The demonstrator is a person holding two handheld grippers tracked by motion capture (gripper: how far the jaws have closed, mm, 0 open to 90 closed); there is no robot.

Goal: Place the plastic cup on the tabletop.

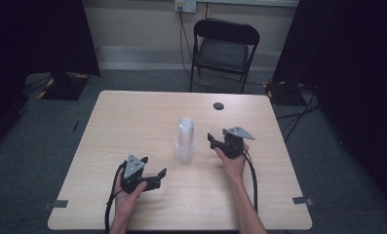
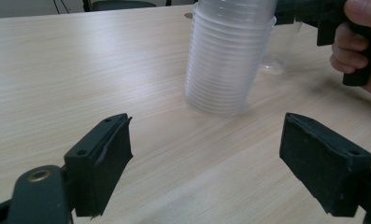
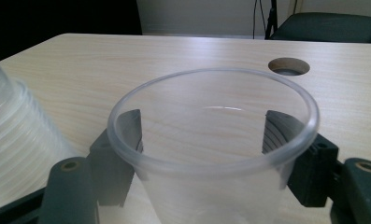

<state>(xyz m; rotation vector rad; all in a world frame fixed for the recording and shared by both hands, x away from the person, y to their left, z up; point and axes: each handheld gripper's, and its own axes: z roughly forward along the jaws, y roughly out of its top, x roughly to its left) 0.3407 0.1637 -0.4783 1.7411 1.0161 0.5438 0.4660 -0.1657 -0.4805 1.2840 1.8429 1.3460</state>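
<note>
From above, the stack of cups (image 1: 185,139) stands mid-surface, with the left tongs (image 1: 158,176) resting toward the near edge and the right tongs (image 1: 211,140) just right of the stack. Along the left tongs (image 2: 206,156), the jaws gape wide on nothing, stack (image 2: 227,56) beyond. Along the right tongs (image 3: 206,154), a single cup (image 3: 213,154) sits between half-spread jaws; I can't tell whether the pads press it, so it may tip over.

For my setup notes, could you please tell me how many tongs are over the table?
2: the left tongs near the table's front left, the right tongs right of the stack of clear plastic cups, around a single clear cup.
</note>
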